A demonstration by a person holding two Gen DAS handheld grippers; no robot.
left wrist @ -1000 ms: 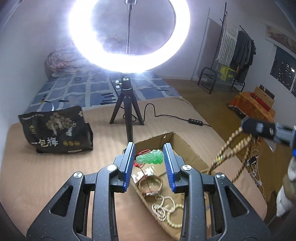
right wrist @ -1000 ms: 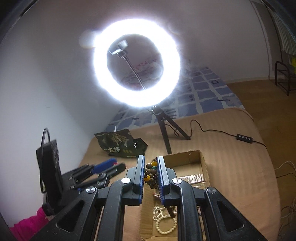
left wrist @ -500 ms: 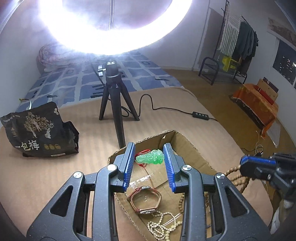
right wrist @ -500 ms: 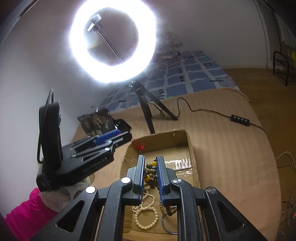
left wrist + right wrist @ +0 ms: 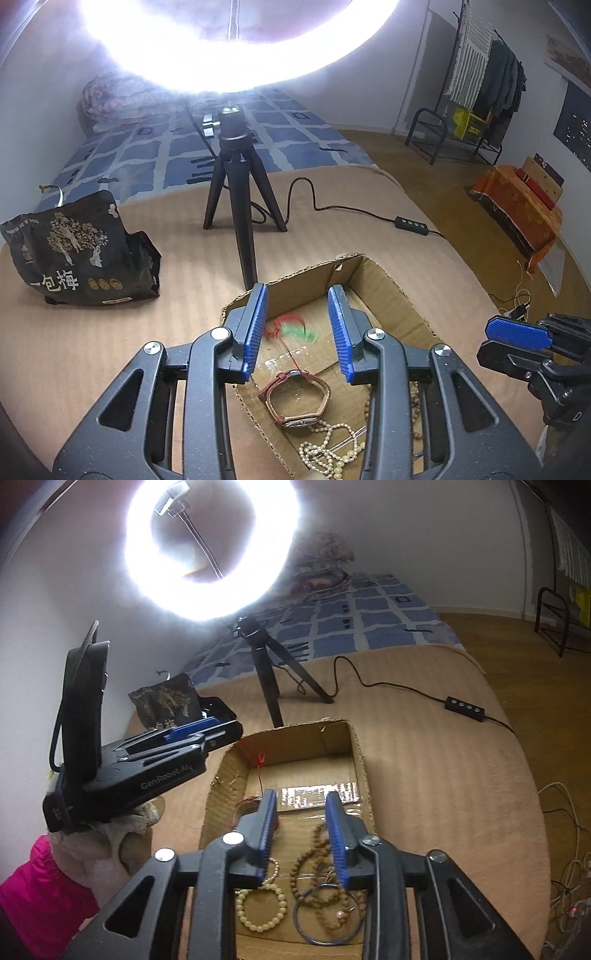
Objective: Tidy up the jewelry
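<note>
Tan ribbed bedcover (image 5: 92,332) as working surface, blue-checked bedding (image 5: 155,158) behind, clothes rack (image 5: 480,81) at far wall. Glaring ring light (image 5: 210,550) on black tripod (image 5: 236,192) near bedcover's far edge; black snack bag (image 5: 74,254) toward left edge. Open cardboard box (image 5: 354,753) near front edge, below both grippers.

Left gripper (image 5: 298,328) over box's far-left corner, jaws opening, blue pads apart, touching nothing; blurred green jade pendant (image 5: 301,330) on red cord between them, seemingly dropping free. Right gripper (image 5: 301,830) over box's middle, jaws opening, pads clear of brown wooden bead string (image 5: 317,871) lying on box floor beneath.

Also on box floor: red-strapped wristwatch (image 5: 299,398), pearl necklace (image 5: 328,450), cream bead bracelet (image 5: 262,908), thin blue bangle (image 5: 328,915).
</note>
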